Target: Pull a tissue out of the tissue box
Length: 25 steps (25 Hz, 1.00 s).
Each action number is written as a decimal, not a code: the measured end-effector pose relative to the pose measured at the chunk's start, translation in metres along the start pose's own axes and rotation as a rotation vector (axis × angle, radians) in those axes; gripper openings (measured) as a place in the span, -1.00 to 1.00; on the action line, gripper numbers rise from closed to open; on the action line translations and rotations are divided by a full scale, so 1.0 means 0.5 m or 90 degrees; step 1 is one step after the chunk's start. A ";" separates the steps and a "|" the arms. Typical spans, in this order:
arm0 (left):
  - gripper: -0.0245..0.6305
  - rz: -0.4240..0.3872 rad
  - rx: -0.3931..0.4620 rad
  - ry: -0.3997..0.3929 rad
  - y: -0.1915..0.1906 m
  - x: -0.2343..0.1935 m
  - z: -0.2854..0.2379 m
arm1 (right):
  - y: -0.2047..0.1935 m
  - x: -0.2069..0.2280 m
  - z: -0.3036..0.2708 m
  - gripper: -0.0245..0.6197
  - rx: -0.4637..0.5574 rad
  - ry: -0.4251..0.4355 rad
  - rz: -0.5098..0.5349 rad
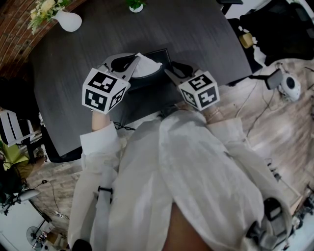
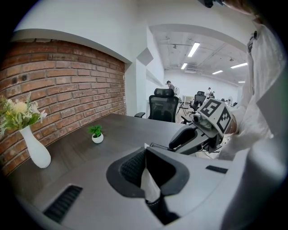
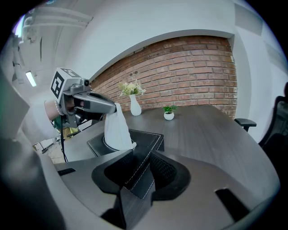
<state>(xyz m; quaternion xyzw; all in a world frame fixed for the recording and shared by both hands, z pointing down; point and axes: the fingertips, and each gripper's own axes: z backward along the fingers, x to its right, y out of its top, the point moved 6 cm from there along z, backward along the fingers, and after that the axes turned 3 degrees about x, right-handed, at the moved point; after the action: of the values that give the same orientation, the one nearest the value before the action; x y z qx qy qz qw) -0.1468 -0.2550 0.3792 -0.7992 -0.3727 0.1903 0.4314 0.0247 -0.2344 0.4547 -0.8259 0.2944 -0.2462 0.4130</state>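
Tissue box [image 1: 159, 55], black with pale stitching, lies on the dark table [image 1: 206, 39] close to the table edge nearest the person. The left gripper [image 1: 134, 62] is over the box's opening. Its fingers [image 2: 130, 168] are clenched on the white tissue [image 3: 118, 128], which rises in a cone from the opening with its lower end still inside the box. The right gripper [image 1: 170, 73] is at the box's near right corner, and its fingers [image 3: 164, 170] are clamped on that stitched corner. The two grippers are close together above the box but apart.

Beyond the box the table is broad and open. A white vase [image 1: 69, 20] of pale flowers is well apart from the box at the far left, and a small potted plant [image 1: 135, 5] is well beyond it near the far edge. To the right of the box the tabletop runs clear to its curved edge.

The tabletop is matte grey wood grain. Past the vase, on the far side from the box, rises a red brick wall [image 2: 67, 85]. A black office chair [image 2: 164, 108] sits across the table from the box, with a bright office behind it. Wood-look floor [image 1: 274, 127] strewn with cables lies off the table's right edge.
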 end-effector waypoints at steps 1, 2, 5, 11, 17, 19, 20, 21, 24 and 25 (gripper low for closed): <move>-0.91 0.001 0.001 0.000 0.000 0.000 0.001 | 0.000 0.000 0.000 -0.56 0.000 0.000 0.000; -0.91 0.002 0.001 0.001 0.000 -0.001 0.002 | -0.001 0.000 0.001 -0.56 0.000 -0.001 0.000; -0.91 0.002 0.003 -0.001 0.001 -0.001 0.003 | -0.001 0.001 0.001 -0.56 0.000 -0.002 0.000; -0.91 0.001 0.005 0.002 0.001 -0.001 0.011 | -0.001 0.000 0.001 -0.56 0.000 -0.003 -0.002; -0.91 0.002 0.009 0.007 0.001 -0.002 0.015 | -0.002 0.000 0.001 -0.56 0.000 -0.003 0.000; -0.91 0.001 0.010 0.008 0.003 -0.002 0.015 | -0.002 0.000 0.002 -0.56 0.001 -0.003 -0.001; -0.91 0.001 0.009 0.008 0.003 -0.001 0.015 | -0.002 0.001 0.002 -0.56 0.000 -0.003 -0.002; -0.91 -0.001 0.009 0.008 0.004 -0.001 0.015 | -0.002 0.001 0.002 -0.56 0.000 -0.004 -0.003; -0.91 -0.005 0.012 0.010 0.010 -0.002 0.016 | -0.001 0.002 0.002 -0.56 -0.003 -0.005 -0.002; -0.91 -0.006 0.014 0.011 0.012 -0.003 0.017 | -0.001 0.002 0.001 -0.56 -0.003 -0.005 -0.003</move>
<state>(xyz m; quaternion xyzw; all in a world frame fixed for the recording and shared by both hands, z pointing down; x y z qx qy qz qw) -0.1502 -0.2535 0.3694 -0.7943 -0.3707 0.1857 0.4441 0.0259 -0.2344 0.4550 -0.8283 0.2916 -0.2431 0.4120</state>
